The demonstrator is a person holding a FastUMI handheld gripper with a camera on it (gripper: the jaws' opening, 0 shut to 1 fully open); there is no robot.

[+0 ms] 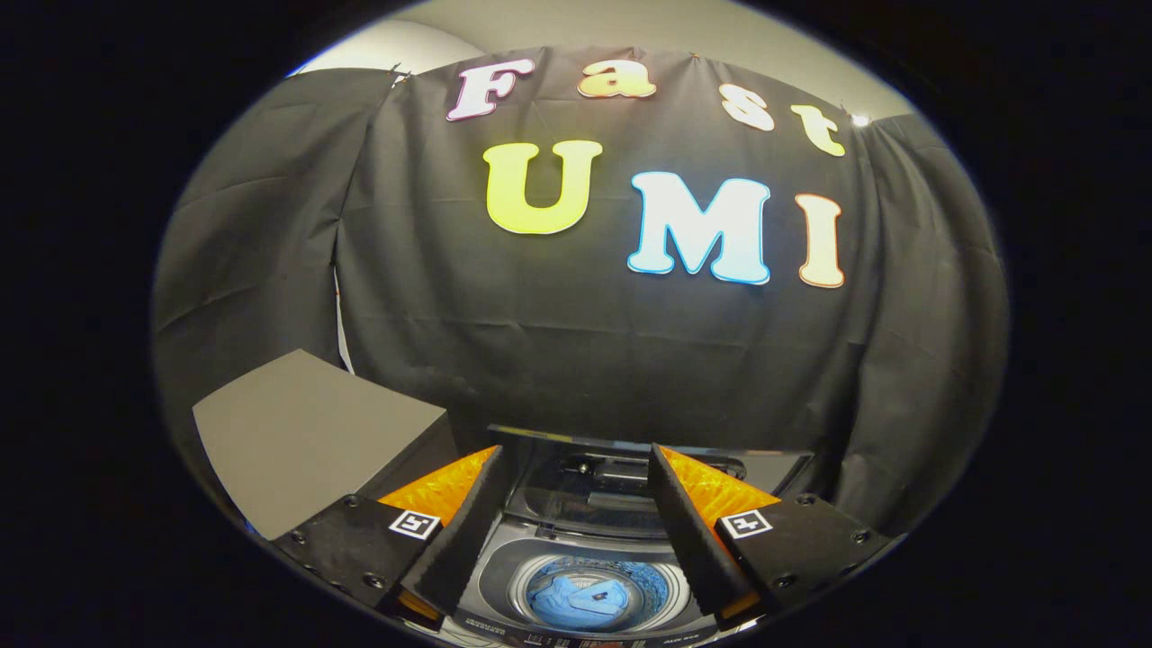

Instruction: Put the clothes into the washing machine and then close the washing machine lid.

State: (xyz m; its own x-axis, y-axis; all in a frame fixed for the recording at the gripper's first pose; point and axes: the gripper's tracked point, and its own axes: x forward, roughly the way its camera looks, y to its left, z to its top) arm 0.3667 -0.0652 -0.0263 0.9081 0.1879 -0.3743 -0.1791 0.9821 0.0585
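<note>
Washing machine point(576, 576), top-loading type, seen from above and in front along the gripper point(576, 490). The lid point(621, 481) stands raised at the back of the machine, tilted up against the rear panel, so the round drum opening is exposed. Light blue clothes point(585, 601) lie inside the drum, crumpled at its bottom and ringed by the drum's pale rim. The jaws are spread wide and pinch nothing; the open gap between them frames the raised lid and the drum below. Neither finger touches the machine or the clothes: both hang above the machine's top, with the drum lying between and beneath them. A square black-and-white marker point(414, 524) sits on the left finger mount, and a matching one on the right mount. To the left of the machine, just beside the left finger, stands a grey box point(306, 432) with a flat, tilted upper face; its top rises higher than the machine's lid. Black cloth point(585, 360) hangs as a wall close behind the machine and the box, falling in folds and wrapping round on both sides. A pale ceiling shows above the cloth.
</note>
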